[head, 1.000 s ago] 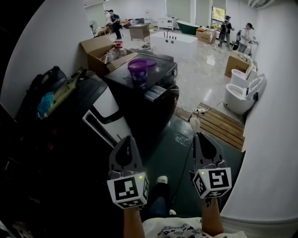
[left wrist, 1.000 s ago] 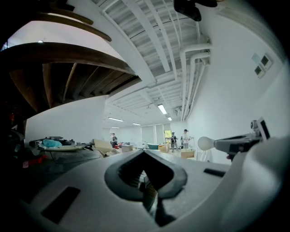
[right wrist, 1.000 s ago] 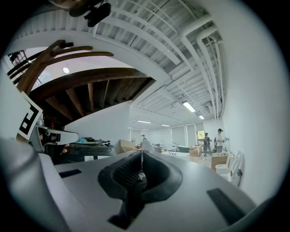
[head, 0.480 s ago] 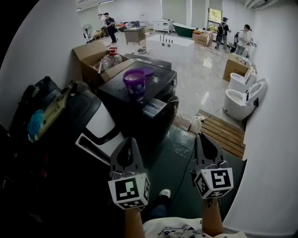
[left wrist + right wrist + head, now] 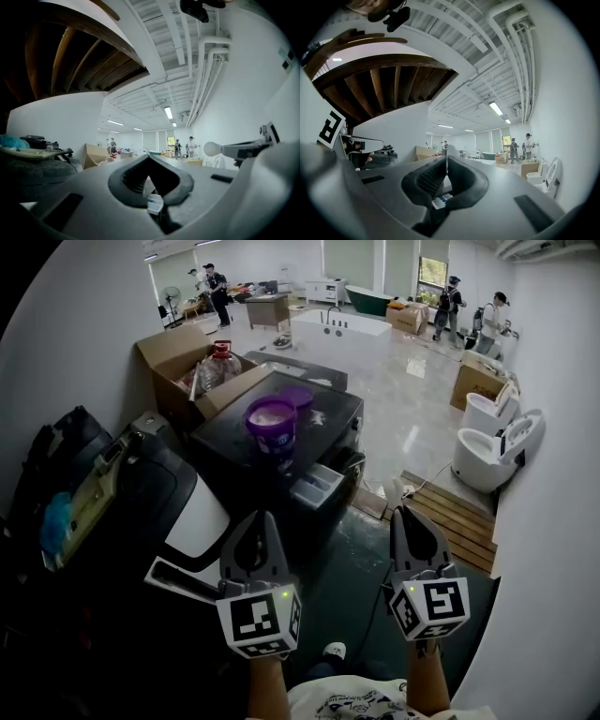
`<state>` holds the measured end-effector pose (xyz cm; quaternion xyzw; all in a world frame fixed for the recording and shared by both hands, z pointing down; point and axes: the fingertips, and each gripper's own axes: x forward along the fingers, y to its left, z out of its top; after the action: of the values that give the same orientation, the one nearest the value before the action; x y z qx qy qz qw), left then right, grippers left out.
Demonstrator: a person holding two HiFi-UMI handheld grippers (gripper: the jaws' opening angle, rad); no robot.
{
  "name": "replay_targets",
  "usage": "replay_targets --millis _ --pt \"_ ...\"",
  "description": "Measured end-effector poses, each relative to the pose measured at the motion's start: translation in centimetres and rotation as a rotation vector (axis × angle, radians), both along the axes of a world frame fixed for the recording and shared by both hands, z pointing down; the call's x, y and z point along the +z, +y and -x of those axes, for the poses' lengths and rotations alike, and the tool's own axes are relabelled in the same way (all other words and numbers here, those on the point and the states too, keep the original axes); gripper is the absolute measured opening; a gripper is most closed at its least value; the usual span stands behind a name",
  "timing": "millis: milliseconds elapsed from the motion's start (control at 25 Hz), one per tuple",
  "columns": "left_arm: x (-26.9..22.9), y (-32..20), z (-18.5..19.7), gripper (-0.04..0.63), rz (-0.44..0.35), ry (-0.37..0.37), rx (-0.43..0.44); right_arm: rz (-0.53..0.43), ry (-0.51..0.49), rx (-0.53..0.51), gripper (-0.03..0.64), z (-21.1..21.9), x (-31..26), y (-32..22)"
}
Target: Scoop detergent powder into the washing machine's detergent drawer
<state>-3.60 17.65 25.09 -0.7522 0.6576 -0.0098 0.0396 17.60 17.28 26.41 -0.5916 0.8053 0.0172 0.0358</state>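
1. The left claw (image 5: pixel 260 517) is pressed shut with nothing in it. Its own view shows the two jaws meeting at the tip.
2. The right claw (image 5: pixel 404 512) is closed on a white scoop (image 5: pixel 392 489). The handle shows only as a thin pale edge between the jaws, and the bowl juts past the tip. Whether the bowl holds powder cannot be told.
3. Both claws hang over the dark floor (image 5: pixel 347 554), well apart from the washing machine (image 5: pixel 328 427).
4. The detergent drawer (image 5: pixel 317 487) stands pulled out of the machine's front — its compartments are too small to make out.
5. On the machine's top stands an open purple tub (image 5: pixel 272 418) with pale powder in it. Its lid (image 5: pixel 300 394) lies just behind.
6. The left of the head view is dark — the clutter (image 5: pixel 94 502) there is hard to read.
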Motion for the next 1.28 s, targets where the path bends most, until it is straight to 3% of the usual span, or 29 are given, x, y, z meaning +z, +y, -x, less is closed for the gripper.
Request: replay_targets --millis 800,1280 --pt "3.8 -9.3 5.9 0.002 0.081 0.011 -0.149 0.072 0.014 -0.138 0.021 5.9 2.7 -12.2" --pt "2.4 -19.9 8.6 0.002 0.073 0.004 -0.304 0.059 0.019 -0.283 0.021 8.7 1.4 -26.1"
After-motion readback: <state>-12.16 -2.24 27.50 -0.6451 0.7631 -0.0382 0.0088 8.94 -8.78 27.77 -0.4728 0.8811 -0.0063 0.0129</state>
